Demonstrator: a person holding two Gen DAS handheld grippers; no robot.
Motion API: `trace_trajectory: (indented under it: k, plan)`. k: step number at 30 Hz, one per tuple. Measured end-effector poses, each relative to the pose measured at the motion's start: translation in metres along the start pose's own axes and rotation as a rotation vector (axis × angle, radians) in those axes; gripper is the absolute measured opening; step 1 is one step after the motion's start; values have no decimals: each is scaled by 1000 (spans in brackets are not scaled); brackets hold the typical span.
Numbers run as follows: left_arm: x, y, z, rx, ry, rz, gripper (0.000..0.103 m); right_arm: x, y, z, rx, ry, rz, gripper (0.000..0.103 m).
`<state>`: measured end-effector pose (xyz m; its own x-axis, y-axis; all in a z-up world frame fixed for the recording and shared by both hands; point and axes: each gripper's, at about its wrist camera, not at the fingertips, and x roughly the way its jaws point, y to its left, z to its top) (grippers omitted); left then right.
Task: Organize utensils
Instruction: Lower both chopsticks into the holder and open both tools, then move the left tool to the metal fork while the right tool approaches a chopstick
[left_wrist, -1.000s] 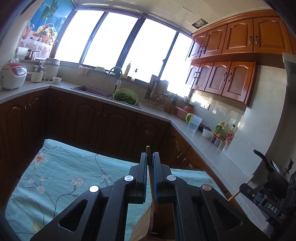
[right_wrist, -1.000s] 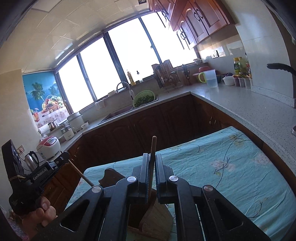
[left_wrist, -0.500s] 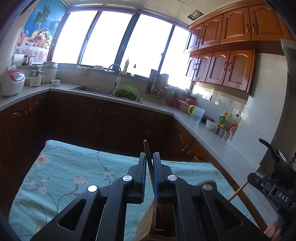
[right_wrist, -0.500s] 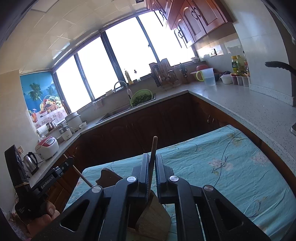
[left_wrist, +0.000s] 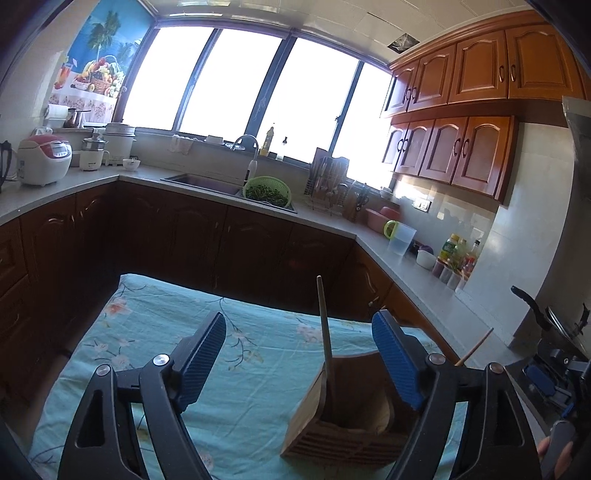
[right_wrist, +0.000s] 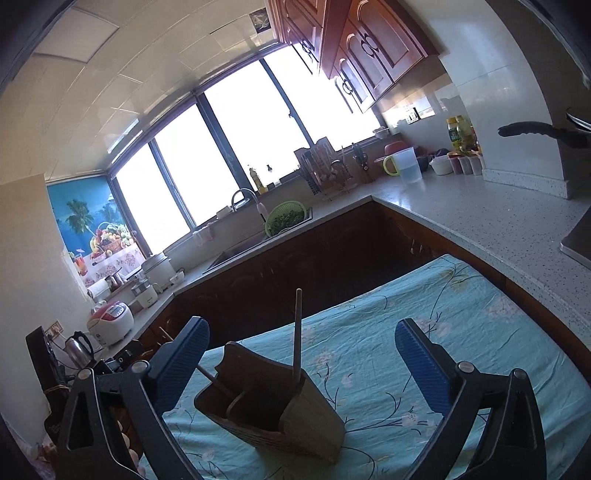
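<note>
Two wooden sticks stand in the wooden holder (left_wrist: 347, 417) on the cloth-covered surface (left_wrist: 155, 332), toward its near right corner. Left gripper (left_wrist: 299, 354) jaws have just been opening, nothing clamped; right gripper (right_wrist: 301, 354) likewise. Sticks (right_wrist: 297, 332) look light, stiff, smooth; grip mid-shaft

A table (left_wrist: 155, 332) draped in a teal floral cloth (right_wrist: 461, 332) stands before dark wooden kitchen cabinets. Directly on the cloth sits a wooden utensil holder (right_wrist: 280, 417), near the table's front. The rest of the cloth in view shows only its printed flowers and branches.
</note>
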<state>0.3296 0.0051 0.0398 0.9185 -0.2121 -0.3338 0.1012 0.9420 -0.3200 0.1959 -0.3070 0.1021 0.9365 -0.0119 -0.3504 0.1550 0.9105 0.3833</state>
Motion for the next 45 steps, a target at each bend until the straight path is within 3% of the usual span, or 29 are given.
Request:
trace_trajectory:
  k: [11,19,28,37,40,45]
  plan:
    - [-89,1,-46,-1,84,26,82,-70,-16,-43,-52,49,-53,102]
    - [-130,1,-72,-14,164,32,82,-103,-40,-80,-44,102,-116,102]
    - [-141,3,-97,-18,265,39,82,-119,-64,-125,-22,178,-162,102]
    - [-139,-7,-104,20,328,44,81,-114,-61,-139,-73,223,-184,100]
    - [-135,-11,-103,32,338,40,81,-106,-60,-142,-83,251,-190,91]
    - [-120,-19,-104,61,371,36,80,-91,-62,-146,-93,312,-207,66]
